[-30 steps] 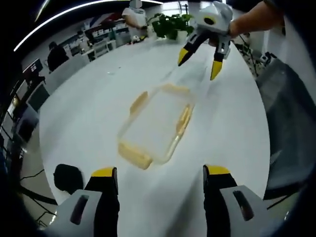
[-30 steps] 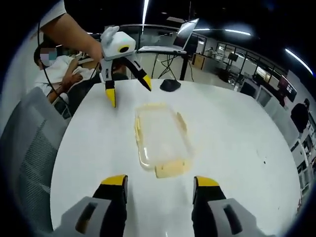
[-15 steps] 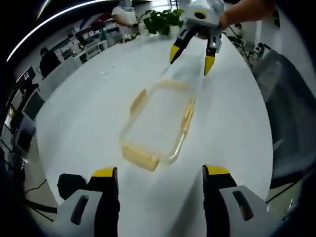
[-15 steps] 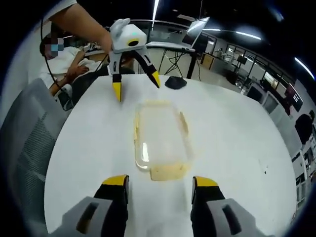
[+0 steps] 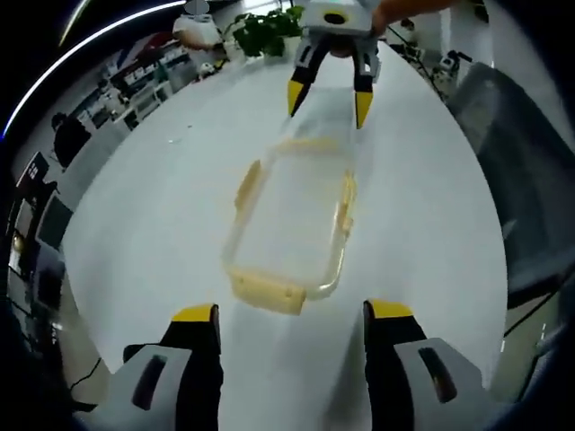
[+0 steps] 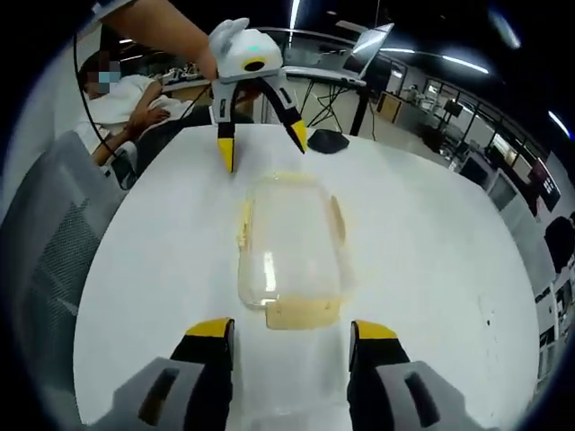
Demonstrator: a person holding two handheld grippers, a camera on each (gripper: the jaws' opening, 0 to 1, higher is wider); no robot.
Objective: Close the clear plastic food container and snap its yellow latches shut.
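A clear plastic food container [image 5: 292, 215] [image 6: 287, 242] lies lengthwise on the white table between the two grippers, its lid resting on it. Yellow latches stick out at its ends and long sides: the end latch [image 5: 265, 292] nearest my left gripper and the end latch [image 6: 304, 313] nearest my right gripper lie flared outward. My left gripper [image 5: 289, 314] stands open just short of one end; it appears across the table as the left gripper [image 6: 263, 139]. My right gripper [image 6: 289, 330] is open at the other end and appears as the right gripper [image 5: 325, 94] from the left gripper view.
The white table [image 5: 162, 197] is oval. A grey mesh chair [image 6: 45, 233] stands beside it, and a dark round object [image 6: 329, 140] lies at its far end. A potted plant [image 5: 260, 31] sits beyond the table. People sit in the office behind.
Both grippers have drawn in toward the container's two ends and lined up with its long axis. The container has stayed where it was.
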